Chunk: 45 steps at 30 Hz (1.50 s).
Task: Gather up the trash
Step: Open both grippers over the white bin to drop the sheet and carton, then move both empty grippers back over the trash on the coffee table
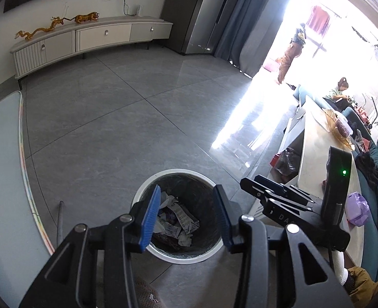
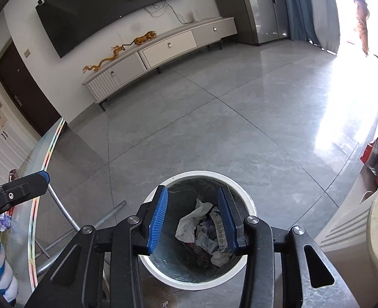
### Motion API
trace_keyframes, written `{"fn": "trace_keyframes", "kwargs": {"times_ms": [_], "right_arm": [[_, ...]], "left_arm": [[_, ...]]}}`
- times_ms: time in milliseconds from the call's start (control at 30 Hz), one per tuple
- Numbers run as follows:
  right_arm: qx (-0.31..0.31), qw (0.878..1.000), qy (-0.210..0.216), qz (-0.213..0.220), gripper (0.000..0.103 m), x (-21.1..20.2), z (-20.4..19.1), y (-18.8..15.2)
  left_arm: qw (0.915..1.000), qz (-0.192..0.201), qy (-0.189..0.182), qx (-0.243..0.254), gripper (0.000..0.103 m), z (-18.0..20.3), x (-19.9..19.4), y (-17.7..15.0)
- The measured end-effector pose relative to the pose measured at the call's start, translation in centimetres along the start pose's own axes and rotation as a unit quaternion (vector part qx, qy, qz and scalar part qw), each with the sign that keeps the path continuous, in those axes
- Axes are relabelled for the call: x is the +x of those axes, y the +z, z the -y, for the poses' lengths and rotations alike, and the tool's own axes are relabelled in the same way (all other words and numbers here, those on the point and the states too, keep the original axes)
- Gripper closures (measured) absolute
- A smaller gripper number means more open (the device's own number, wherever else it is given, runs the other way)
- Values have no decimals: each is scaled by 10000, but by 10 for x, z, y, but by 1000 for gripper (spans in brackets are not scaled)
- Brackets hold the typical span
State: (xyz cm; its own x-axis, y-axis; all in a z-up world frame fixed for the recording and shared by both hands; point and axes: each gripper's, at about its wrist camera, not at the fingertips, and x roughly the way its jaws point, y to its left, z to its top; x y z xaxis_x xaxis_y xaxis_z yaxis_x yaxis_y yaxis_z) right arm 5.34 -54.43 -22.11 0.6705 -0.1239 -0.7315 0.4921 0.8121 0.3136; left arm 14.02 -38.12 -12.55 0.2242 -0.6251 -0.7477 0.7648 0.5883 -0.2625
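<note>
I hold the left gripper (image 1: 186,215) and right gripper (image 2: 192,220) above the trash bin (image 2: 248,200), both parted and empty. The crumpled paper (image 2: 192,220) and wrappers (image 1: 178,215) inside it look light and soft; I'd pinch a raised fold.

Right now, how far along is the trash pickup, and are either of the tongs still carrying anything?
Done: crumpled paper and wrappers already lie inside the white trash bin. In hand: nothing; the left tongs and right tongs both hang open and empty over the bin. Left: possibly the purple bag on the table to the right, though I can't tell whether it is trash.
</note>
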Motion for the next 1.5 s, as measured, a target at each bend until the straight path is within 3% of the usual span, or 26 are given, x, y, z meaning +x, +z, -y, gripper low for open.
{"fn": "trace_keyframes", "kwargs": {"times_ms": [333,800,1200,1500], "right_arm": [[-395,9979,172,492,60,-58,-47,1],[-1334,9812,687,1211,56,-154,-136,7],[-2023,9609,1271,1397,54,-193,-210,-3],[-2313,9504,1663,1249,52,-185,-255,-10]], "left_arm": [[9957,768,509,-69,63,-21,-106,-18],[9771,1672,1136,-666,60,-85,-247,-64],[9516,2119,1844,-1250,60,-156,-338,-134],[9253,2326,2604,-1478,55,-199,-404,-174]]}}
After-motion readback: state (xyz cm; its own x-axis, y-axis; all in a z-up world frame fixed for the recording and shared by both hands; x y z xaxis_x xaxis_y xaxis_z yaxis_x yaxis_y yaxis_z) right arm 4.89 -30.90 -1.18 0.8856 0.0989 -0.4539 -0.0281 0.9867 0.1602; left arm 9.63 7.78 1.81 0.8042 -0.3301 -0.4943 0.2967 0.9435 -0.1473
